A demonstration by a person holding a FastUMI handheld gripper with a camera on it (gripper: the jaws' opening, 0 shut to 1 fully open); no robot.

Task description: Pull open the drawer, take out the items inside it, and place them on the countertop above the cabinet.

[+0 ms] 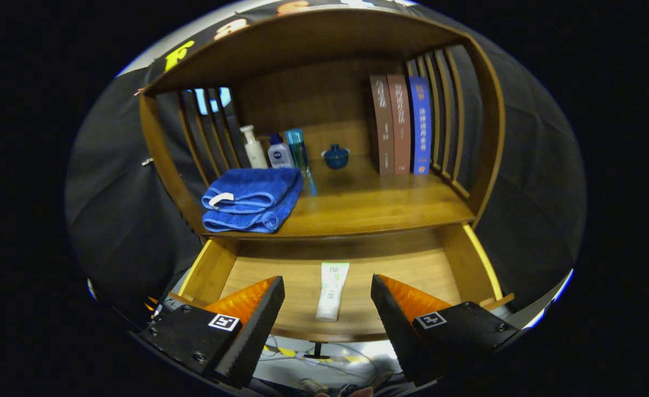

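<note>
So the drawer (pixel 357 286) is pulled right out of the wooden cabinet and there's just one thing lying on its floor: a white tube (pixel 331 290) with green print, lying lengthwise with its cap end toward the near front edge. The gripper (pixel 327 300) hangs over the drawer's front with its fingers spread wide, one on either side of the tube. Neither finger touches it, so it's got hold of nothing.

Up on the countertop (pixel 379 207) above the drawer there's a fair bit of stuff. On the left near edge sits a folded blue towel (pixel 252 199) with a little white loop tag. Behind it, further back, three bottles stand in a row: a white pump bottle (pixel 253 148), a smaller white bottle (pixel 280 151) with a blue cap, and a clear teal bottle (pixel 298 150). A small blue lidded bowl (pixel 336 156) sits near the back, about the middle. Over on the far right, three books (pixel 402 125) stand upright against the slatted side, two brownish and one blue.
</note>
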